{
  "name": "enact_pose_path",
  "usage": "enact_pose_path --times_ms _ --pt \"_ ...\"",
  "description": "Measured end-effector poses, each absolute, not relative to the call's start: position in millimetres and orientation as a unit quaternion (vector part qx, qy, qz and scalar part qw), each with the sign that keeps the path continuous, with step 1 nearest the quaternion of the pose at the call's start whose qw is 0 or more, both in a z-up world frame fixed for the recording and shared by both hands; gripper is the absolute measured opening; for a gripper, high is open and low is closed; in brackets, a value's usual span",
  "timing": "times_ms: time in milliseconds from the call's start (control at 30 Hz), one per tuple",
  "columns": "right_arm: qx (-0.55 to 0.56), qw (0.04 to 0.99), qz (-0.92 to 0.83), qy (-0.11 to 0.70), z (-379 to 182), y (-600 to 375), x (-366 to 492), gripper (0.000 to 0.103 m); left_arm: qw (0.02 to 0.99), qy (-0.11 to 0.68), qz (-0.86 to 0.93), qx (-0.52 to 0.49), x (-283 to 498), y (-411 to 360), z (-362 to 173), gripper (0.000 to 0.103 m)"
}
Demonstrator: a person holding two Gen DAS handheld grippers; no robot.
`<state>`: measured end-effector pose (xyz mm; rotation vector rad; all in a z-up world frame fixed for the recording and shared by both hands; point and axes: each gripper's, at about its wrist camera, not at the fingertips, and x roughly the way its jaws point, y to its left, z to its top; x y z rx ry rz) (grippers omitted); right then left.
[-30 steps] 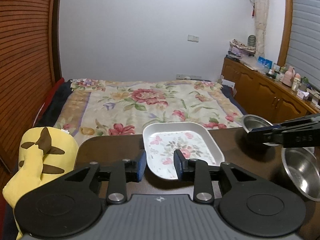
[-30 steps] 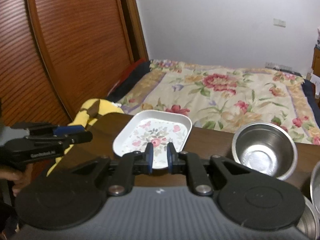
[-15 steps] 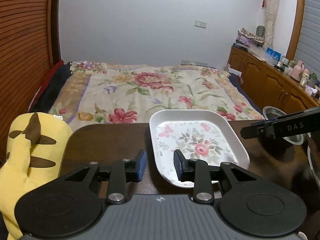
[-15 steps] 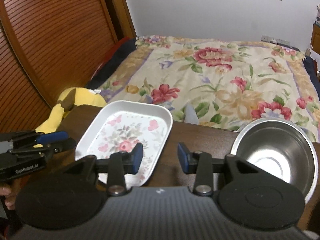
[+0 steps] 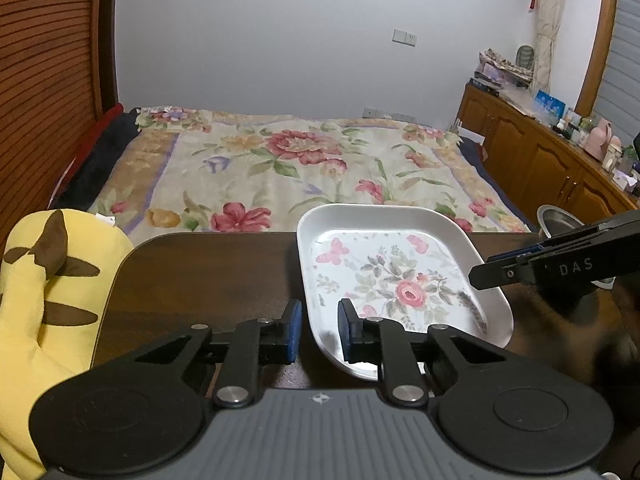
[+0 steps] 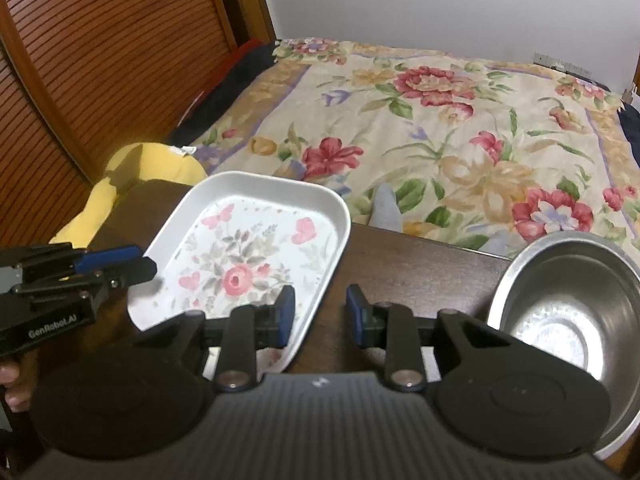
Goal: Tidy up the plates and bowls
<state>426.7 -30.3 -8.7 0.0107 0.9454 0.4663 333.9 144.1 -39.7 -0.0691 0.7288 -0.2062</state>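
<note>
The floral tray [image 5: 400,280] sits on the dark wooden table [image 5: 208,276], at its far edge beside the bed. Nearest in the left wrist view, the left gripper [image 5: 319,332] straddles the tray's near left rim: one blue pad lies outside the wall, the other over the tray's floor. Its jaws have just been closing, yet a gap shows on both sides of the rim, so nothing is clamped. In the right wrist view the right gripper [image 6: 320,314] straddles the tray's near right rim the same way, its jaws likewise just narrowed and parted, not pressing on the wall. Seen from the right, the left gripper's body reads "GenRobot.AI"; seen from the left, the right gripper's side reads "DAS". Right of the tray stands a steel bowl [image 6: 568,312], apart from it. Left of the tray, off the table's corner, lies a yellow plush toy [image 5: 44,300]. Beyond the tray spreads a flowered bedspread [image 5: 296,168].
</note>
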Motion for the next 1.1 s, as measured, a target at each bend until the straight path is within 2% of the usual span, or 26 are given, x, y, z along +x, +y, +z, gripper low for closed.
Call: enact_pose_path --times_ms 133,233,767,1100 --pt "-0.002 0.861 0.224 0.456 -10 -29 427 0.028 0.927 0.36 -0.1 -0.035 336 144 -43 0.017" --pt "-0.006 0.858 0.225 0.463 -12 -27 430 0.022 0.925 0.365 -0.103 -0.038 337 145 -47 0.011" --pt "-0.011 0.848 0.244 0.471 -12 -23 421 0.02 0.927 0.356 -0.11 -0.037 315 145 -34 0.012" --pt "0.022 0.86 0.256 0.44 19 -32 394 0.02 0.933 0.34 -0.109 -0.041 282 146 -8 0.012"
